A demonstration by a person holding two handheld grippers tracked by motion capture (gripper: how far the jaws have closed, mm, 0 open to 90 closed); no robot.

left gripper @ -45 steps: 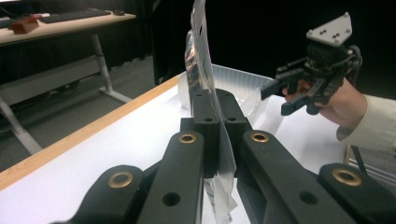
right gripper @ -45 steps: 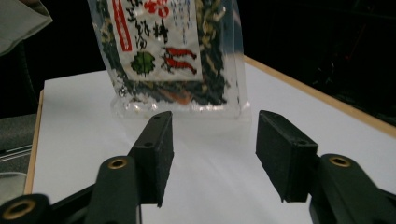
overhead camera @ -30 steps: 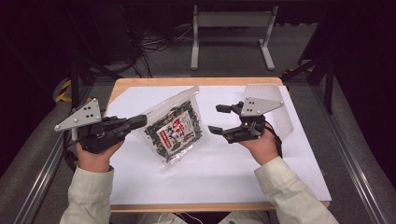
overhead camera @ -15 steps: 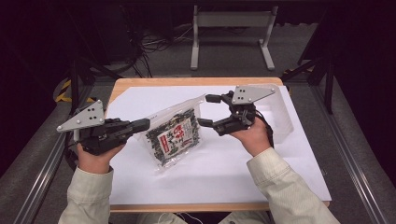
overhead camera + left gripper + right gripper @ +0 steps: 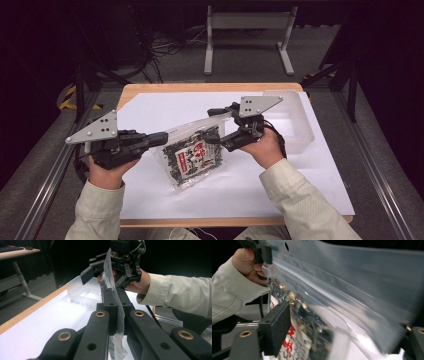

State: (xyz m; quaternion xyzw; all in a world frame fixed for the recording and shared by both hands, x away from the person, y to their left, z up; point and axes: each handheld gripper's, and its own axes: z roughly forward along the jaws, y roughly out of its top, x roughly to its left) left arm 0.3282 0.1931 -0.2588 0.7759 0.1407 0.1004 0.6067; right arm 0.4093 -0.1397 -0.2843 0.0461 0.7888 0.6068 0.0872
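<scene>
Two claws work one bag (image 5: 192,155). We hold its clear top strip clamped in the left claw (image 5: 162,138), the bag hanging tilted just above the tabletop (image 5: 280,175). The right claw (image 5: 214,125) straddles the strip's far end; its jaws have just been closing, pads not yet pressing. Step in hand: a second grip. Next, we judge, closing squarely on the strip. Both forearms reach in, claws roughly level, facing each other.

A clear plastic zip bag (image 5: 192,152) filled with dark dried seaweed and a red-and-white printed label hangs tilted above the white table sheet, its top strip stretched nearly level, its lower corner sagging down towards the sheet near the table's middle.
</scene>
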